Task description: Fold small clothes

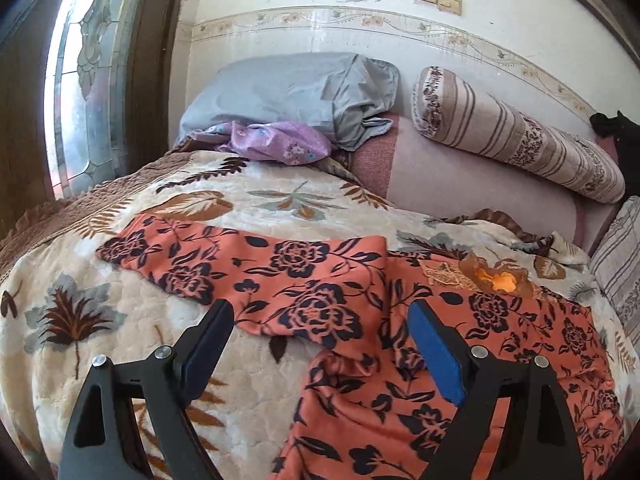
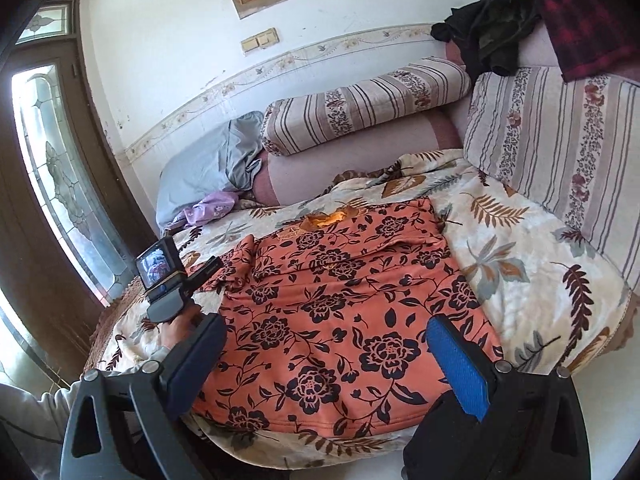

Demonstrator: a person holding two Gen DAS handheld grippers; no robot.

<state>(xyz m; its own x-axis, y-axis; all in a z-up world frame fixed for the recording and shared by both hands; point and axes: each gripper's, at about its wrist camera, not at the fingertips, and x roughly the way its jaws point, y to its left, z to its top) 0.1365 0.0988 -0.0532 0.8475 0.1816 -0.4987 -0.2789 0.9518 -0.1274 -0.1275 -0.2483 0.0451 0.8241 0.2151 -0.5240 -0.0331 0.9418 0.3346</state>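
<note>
Door (image 1: pixel 24 128) left; dark clothes (image 2: pixel 492 28) only right.

Orange floral top (image 1: pixel 440 360) cut off below, red plaid cloth (image 2: pixel 580 20) cropped (upper corner)

A soft orange long-sleeved top printed with dark navy roses and vines (image 2: pixel 332 300) lies face up, spread flat on the bed. Its lace-trimmed neckline (image 2: pixel 320 220) points toward twelve o'clock, its hem toward six. One sleeve (image 1: pixel 224 256) stretches straight out toward nine o'clock, slightly rumpled near the shoulder.
</note>
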